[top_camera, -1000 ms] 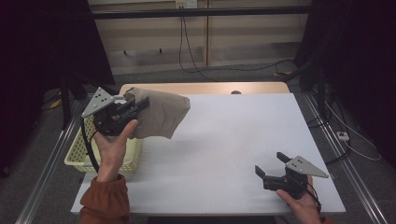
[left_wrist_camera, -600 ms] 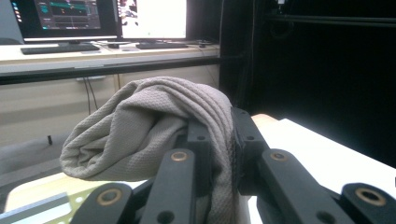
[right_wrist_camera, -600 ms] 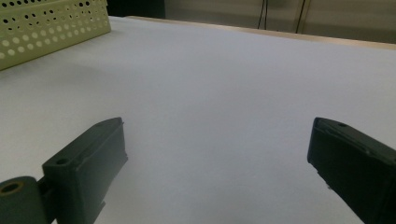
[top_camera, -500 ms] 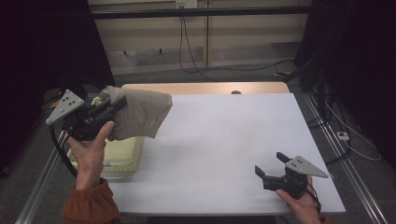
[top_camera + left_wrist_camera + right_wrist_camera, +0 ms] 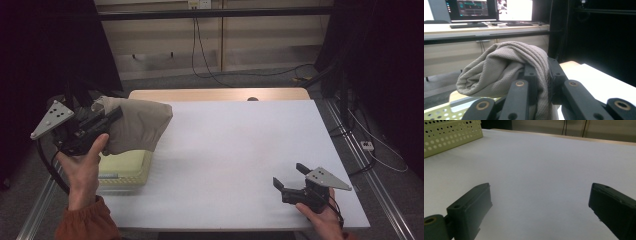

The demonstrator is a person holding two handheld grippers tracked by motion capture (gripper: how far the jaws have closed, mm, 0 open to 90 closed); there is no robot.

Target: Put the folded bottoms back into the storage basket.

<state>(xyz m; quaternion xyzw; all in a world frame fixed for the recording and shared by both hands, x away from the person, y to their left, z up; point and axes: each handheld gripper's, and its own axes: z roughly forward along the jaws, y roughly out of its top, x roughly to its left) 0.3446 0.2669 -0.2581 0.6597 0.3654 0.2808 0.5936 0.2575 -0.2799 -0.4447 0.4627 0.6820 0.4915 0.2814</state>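
My left tongs (image 5: 111,116) pinch one bunched beige knitted cloth (image 5: 136,125), jaws pressed together on a fold of it, held in the air above the desk's left edge. In the left gripper view the cloth (image 5: 506,67) drapes over both jaws. My right tongs (image 5: 292,180) rest near the desk's front right corner, jaws spread with nothing between them. One pale yellow perforated plastic basket (image 5: 125,167) sits at the left edge of the white desk (image 5: 240,150), right below the cloth; I cannot tell what lies inside it. Nothing stands between my two tongs across the desktop. Behind the desk, two monitors (image 5: 489,10) glow on a long bench.
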